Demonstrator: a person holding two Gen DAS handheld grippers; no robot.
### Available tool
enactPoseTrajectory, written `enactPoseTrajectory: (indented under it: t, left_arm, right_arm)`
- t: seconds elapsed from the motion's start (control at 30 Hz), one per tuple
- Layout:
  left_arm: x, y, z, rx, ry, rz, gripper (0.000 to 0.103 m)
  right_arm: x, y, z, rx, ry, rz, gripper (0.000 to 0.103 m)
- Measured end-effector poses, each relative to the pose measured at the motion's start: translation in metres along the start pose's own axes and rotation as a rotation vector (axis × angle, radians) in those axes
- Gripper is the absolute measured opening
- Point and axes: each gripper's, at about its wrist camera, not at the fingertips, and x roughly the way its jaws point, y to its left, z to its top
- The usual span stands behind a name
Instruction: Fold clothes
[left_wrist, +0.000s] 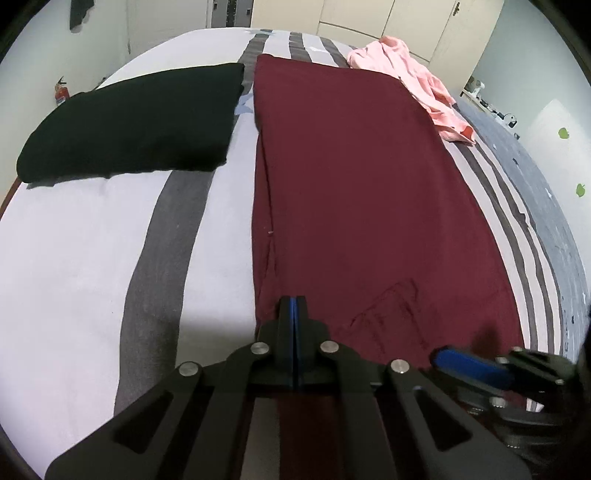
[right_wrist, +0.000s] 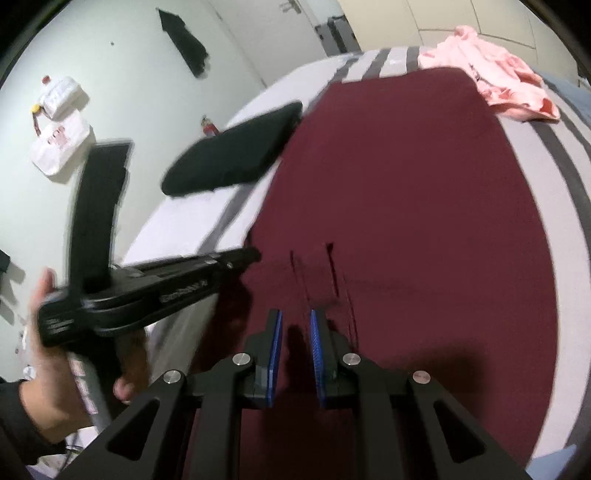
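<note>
A maroon garment (left_wrist: 369, 192) lies flat lengthwise on the striped bed (left_wrist: 74, 240). My left gripper (left_wrist: 293, 304) is shut, blue pads pressed together, with its tips at the garment's near left edge. No fabric shows between the pads. In the right wrist view a hand holds the left gripper (right_wrist: 254, 254), and its tip touches the maroon garment (right_wrist: 406, 203) at that edge. My right gripper (right_wrist: 296, 325) hangs open just above the garment's near end, with only cloth seen through the gap. One of the right gripper's blue pads (left_wrist: 469, 363) shows at the lower right of the left wrist view.
A folded black garment (left_wrist: 136, 122) lies left of the maroon one. A crumpled pink garment (left_wrist: 410, 81) sits at the far right of the bed. Wardrobe doors (left_wrist: 388, 22) stand behind. Bags (right_wrist: 59, 147) lie on the floor left of the bed.
</note>
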Motion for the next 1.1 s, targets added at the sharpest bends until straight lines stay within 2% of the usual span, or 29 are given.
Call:
enactPoseTrajectory:
  t: [0.07,0.17,0.23,0.27,0.4,0.47,0.57,0.67,0.73,0.8,0.87,1.0,1.1]
  left_arm:
    - [-0.003,0.005,0.001,-0.037,-0.002,-0.029,0.002]
    - [-0.020,0.010,0.000,-0.068,-0.036,-0.032,0.002]
    - [-0.039,0.013,-0.001,-0.087,-0.076,-0.004,0.003]
    - [-0.046,0.013,-0.003,-0.095,-0.086,-0.016,0.003]
    - [-0.074,0.006,-0.022,-0.065,-0.097,-0.064,0.003]
    - [-0.072,-0.010,-0.030,-0.017,-0.074,-0.093,0.003]
    - [-0.055,-0.025,-0.031,0.037,-0.036,-0.069,0.003]
    - [-0.032,-0.016,-0.034,0.029,-0.008,0.002,0.002]
    - [-0.019,-0.008,-0.038,0.027,0.002,-0.027,0.002]
    - [-0.022,-0.011,-0.043,0.058,-0.010,-0.025,0.002]
    - [-0.026,-0.018,-0.043,0.089,-0.003,0.001,0.002]
    - [-0.041,-0.011,-0.042,0.023,-0.006,-0.004,0.002]
    - [-0.063,-0.004,-0.055,-0.023,-0.016,0.013,0.003]
  right_arm:
    - [0.010,-0.007,-0.002,0.010,0.018,-0.015,0.011]
    - [0.007,-0.014,-0.003,0.012,0.013,-0.026,0.010]
    - [-0.001,-0.016,-0.003,0.013,0.003,-0.041,0.013]
    - [-0.007,-0.018,-0.004,0.022,-0.010,-0.045,0.016]
    - [-0.030,-0.020,-0.008,0.025,-0.046,-0.048,0.016]
    - [-0.039,-0.015,-0.013,0.006,-0.046,-0.042,0.016]
    - [-0.048,-0.007,-0.023,-0.012,-0.039,-0.026,0.016]
    - [-0.044,-0.001,-0.034,-0.029,-0.013,-0.032,0.016]
    - [-0.035,-0.002,-0.041,-0.032,0.010,-0.045,0.016]
    - [-0.028,-0.007,-0.048,-0.044,0.028,-0.079,0.016]
    - [-0.028,-0.013,-0.051,-0.041,0.019,-0.069,0.013]
    - [-0.039,-0.020,-0.052,-0.029,0.000,-0.106,0.014]
    - [-0.056,-0.042,-0.060,0.012,-0.014,-0.146,0.014]
